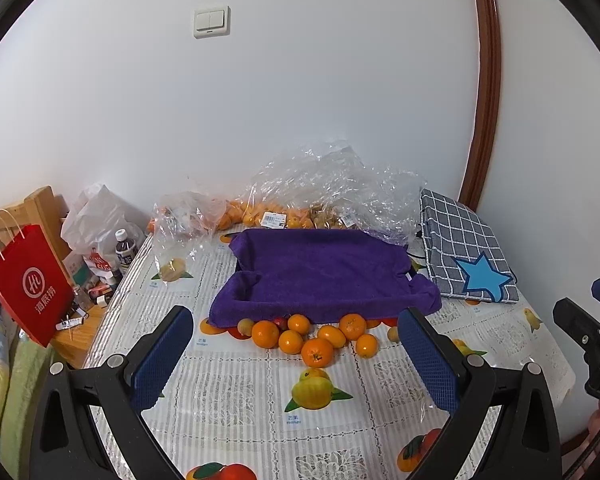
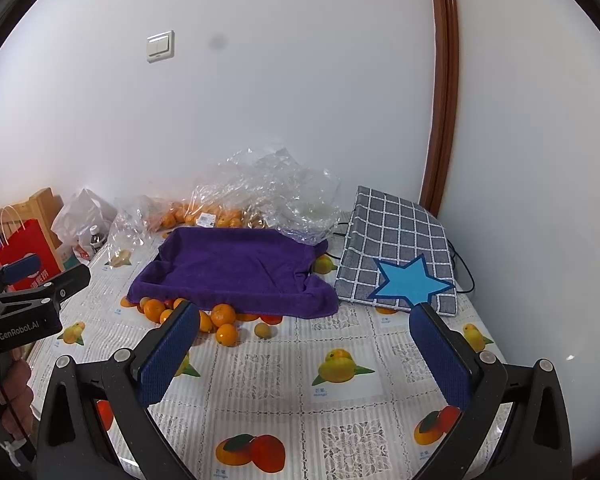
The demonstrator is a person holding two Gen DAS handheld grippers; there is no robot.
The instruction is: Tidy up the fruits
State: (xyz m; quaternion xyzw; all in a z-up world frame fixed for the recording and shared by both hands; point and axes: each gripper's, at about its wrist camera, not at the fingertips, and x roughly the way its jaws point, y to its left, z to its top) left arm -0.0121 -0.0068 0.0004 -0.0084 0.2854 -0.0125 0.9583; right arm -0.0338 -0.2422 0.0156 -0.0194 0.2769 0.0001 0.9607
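**Cloth, plastic, paper and peel**

Fluffy matt purple towel (image 1: 324, 272); glossy dimpled oranges (image 1: 300, 336) at its 6 o'clock edge; crinkled clear plastic bags (image 1: 332, 184) at 12; woven checked cloth (image 2: 396, 248) at 3; smooth red paper bag (image 1: 28, 284) at 9; shiny plastic tablecloth (image 1: 240, 392)

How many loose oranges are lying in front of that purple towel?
7 oranges, clustered at the purple towel's near edge: four left, three right. More may hide under the towel; others sit in the bags behind.
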